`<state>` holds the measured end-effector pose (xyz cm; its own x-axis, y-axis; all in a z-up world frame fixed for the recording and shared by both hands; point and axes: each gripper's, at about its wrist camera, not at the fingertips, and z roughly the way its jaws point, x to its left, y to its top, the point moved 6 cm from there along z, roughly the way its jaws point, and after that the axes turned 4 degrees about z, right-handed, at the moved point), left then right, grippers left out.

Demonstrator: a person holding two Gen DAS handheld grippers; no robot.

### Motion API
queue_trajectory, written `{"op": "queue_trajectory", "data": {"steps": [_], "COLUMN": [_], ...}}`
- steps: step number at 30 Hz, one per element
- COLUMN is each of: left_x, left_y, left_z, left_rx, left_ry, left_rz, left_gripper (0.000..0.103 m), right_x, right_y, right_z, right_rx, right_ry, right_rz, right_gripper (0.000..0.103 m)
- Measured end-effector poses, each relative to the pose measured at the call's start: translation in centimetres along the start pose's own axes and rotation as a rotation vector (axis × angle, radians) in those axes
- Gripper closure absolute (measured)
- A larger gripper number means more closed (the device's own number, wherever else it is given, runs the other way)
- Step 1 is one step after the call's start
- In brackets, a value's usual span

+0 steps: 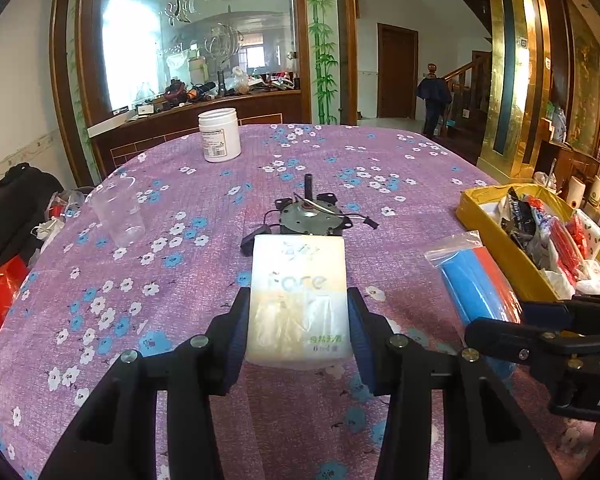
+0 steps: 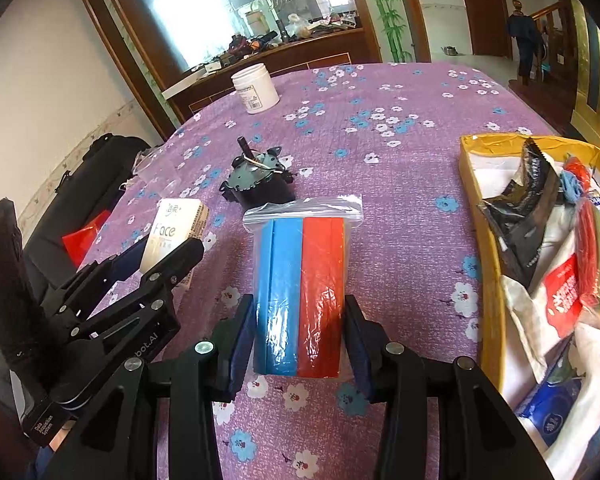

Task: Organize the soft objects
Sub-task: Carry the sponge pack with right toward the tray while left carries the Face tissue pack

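Left gripper [image 1: 298, 320]: fingers pressed on both sides of the white tissue pack [image 1: 298, 300], which lies on the purple floral tablecloth [image 1: 180, 280].
Right gripper [image 2: 300, 336]: fingers flank the bagged blue and orange sponges [image 2: 302, 280]; cannot tell whether they grip.
Yellow box [image 2: 470, 168]: right, holding soft packets.
Motor [image 1: 310, 216]: just beyond the pack.

My left gripper [image 1: 298, 320] sits low in the centre of its own view, fingers reaching forward and level, their blue pads [image 1: 240, 332] pressed against both sides of the tissue pack [image 1: 299, 300]. In the right wrist view it enters from the lower left, angled up and rightward. My right gripper [image 2: 300, 330] fills the bottom centre of its view, pads flanking the bagged sponges [image 2: 300, 288] and touching the bag. In the left view it shows at the right edge.
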<state>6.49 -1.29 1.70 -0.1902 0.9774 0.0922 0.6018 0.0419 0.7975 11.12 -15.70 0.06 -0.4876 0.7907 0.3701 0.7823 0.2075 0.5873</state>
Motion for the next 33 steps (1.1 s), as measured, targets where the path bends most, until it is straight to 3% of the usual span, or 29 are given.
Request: {"op": "queue_trajectory", "data": {"steps": [14, 33], "left_x": [-4.9, -15.7], "left_y": [0.8, 2.3], "left_z": [-1.8, -2.0], "left_rx": [0.016, 0.046], "left_ry": [-0.100, -0.200], "left_rz": [0.037, 0.180], "left_gripper": [0.059, 0.058], "right_x": [-4.0, -13.1], "right_y": [0.0, -0.3], "right_z": [-4.3, -11.1], "right_rx": [-0.083, -0.220], "right_ry": [0.011, 0.021], "right_rz": [0.074, 0.232], "right_gripper": [0.057, 0.057]}}
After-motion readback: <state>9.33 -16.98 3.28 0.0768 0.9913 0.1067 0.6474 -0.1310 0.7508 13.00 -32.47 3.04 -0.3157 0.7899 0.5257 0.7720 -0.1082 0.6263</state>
